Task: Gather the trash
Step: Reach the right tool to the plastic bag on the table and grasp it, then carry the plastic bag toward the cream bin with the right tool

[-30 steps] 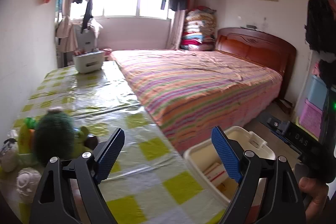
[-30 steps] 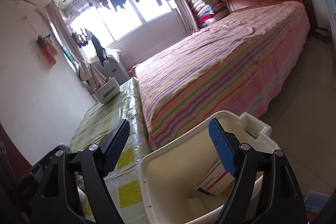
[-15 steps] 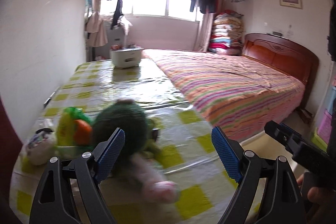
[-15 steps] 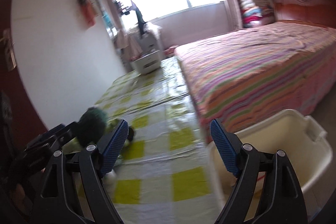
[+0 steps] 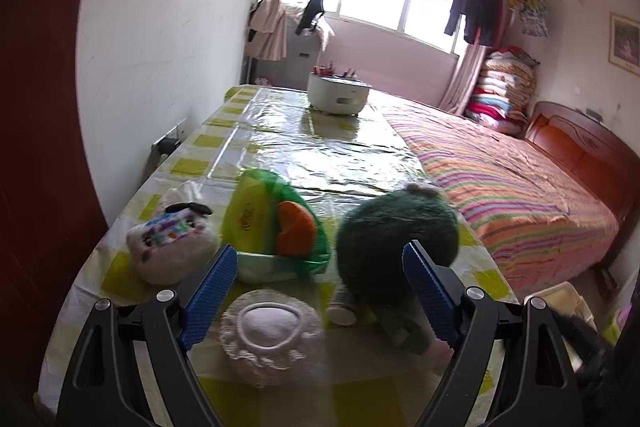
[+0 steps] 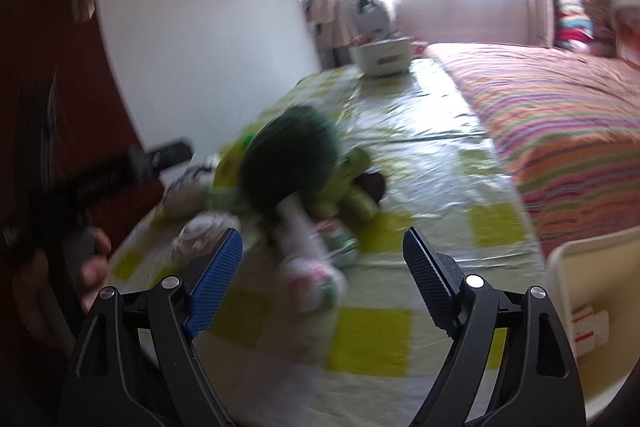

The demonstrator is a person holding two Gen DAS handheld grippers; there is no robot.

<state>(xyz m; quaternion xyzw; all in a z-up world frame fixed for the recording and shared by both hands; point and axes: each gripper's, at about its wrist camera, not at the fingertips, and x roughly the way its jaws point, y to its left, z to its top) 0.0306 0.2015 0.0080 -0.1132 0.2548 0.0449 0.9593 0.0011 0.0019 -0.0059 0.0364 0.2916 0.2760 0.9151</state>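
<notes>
My left gripper point(image 5: 320, 291) is open and empty above the near end of the checked table point(image 5: 328, 147). Between its fingers lies a white lace-edged round thing point(image 5: 268, 331). Beyond it are a green bag with an orange piece point(image 5: 276, 223), a dark green plush toy point(image 5: 396, 235) and a small white plush point(image 5: 172, 243). My right gripper point(image 6: 320, 275) is open and empty, facing the same green plush point(image 6: 292, 155) and a blurred white and green item point(image 6: 316, 279). The cream bin point(image 6: 592, 291) with a white box point(image 6: 588, 327) stands right of the table.
A white appliance point(image 5: 338, 93) stands at the table's far end. A striped bed point(image 5: 520, 191) runs along the table's right side. A white wall point(image 5: 160, 47) runs along its left. The bin's corner shows in the left wrist view point(image 5: 560, 295).
Both grippers have swung left, away from the bin and toward the toys and litter at the table's near end. Both stay open and empty.
</notes>
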